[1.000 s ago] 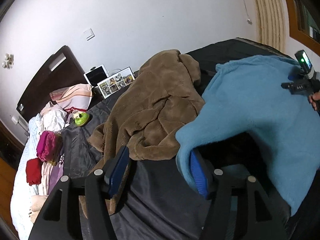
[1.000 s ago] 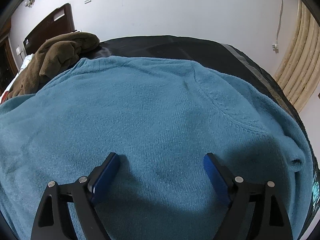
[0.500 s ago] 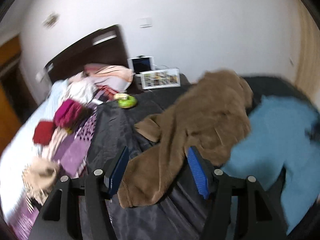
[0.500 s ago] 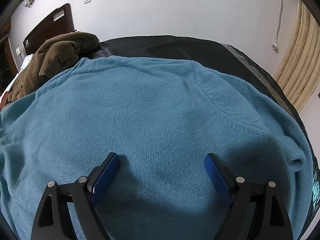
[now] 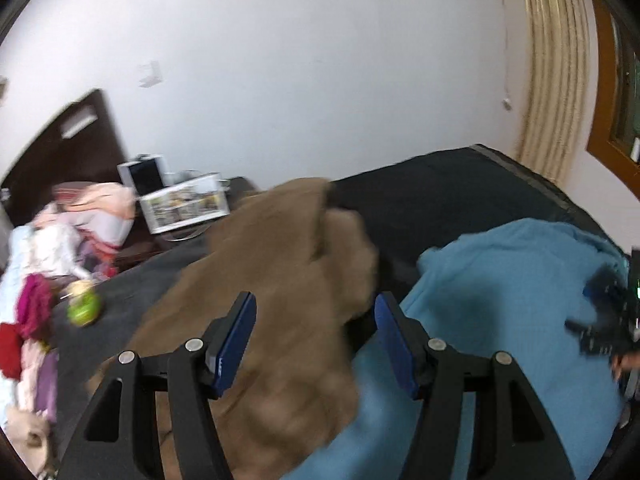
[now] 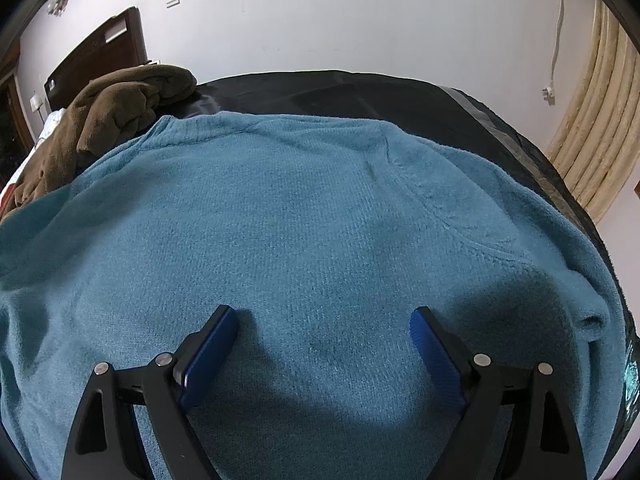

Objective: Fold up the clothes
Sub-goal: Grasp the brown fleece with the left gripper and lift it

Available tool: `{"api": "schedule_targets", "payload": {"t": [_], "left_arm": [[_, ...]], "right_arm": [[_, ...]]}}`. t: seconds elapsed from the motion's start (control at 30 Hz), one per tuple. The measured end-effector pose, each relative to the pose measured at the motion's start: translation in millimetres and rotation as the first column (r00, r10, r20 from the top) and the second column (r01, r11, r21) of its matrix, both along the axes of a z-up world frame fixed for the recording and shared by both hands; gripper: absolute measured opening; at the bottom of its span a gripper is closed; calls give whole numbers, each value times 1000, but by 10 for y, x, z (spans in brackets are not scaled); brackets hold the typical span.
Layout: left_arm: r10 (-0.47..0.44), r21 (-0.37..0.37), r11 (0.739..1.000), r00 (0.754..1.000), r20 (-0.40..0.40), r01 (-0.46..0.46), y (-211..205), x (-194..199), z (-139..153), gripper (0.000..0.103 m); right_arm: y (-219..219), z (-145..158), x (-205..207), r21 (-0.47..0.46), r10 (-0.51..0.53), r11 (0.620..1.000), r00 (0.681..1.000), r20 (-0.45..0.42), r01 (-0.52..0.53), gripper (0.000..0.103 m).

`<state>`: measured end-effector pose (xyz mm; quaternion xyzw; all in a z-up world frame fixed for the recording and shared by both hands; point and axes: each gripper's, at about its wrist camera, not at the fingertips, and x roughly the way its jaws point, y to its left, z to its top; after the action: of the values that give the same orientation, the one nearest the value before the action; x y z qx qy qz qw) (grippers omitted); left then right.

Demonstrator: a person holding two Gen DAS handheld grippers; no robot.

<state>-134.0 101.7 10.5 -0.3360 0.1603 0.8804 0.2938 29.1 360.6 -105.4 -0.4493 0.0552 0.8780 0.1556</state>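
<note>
A blue knit sweater lies spread on the dark bed cover. It also shows in the left wrist view at the right. My right gripper is open and empty, low over the sweater's near part. A brown fleece garment lies crumpled to the sweater's left; it also shows in the right wrist view. My left gripper is open and empty, above the brown garment's near edge. The right gripper's body shows at the far right of the left wrist view.
A pile of pink, white and red clothes lies on the bed's left side with a green toy. A dark headboard, a framed picture and a tablet stand behind. Curtains hang at the right.
The left gripper has let go of the blue sweater's edge and swung left, then back right over the brown garment. The sweater now lies flat. The right gripper has barely moved.
</note>
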Motion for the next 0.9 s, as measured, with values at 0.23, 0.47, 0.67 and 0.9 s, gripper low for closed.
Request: {"api": "schedule_targets", "payload": {"t": [0.23,0.47,0.67,0.9], "left_arm": [[-26,-74,997,992,127,36,943,-571,-602,66],[43,-179,983,995,93,-26,1073,-704,-901,66],[228,-241,947,973,36,-213,764,-895,-986,60],[365,-236,907,931,24,-349,179,-1014,-1018,59]], "right_arm": [[19,-17,-14,-7,-17,1000,1000,4,17,96],[31,-28,-13,-9,-36,999,999,5,36,100],[53,-44,-38,-12,-43,999,999,9,43,102],[54,-58,-39,-12,-46,999,999,9,46,102]]}}
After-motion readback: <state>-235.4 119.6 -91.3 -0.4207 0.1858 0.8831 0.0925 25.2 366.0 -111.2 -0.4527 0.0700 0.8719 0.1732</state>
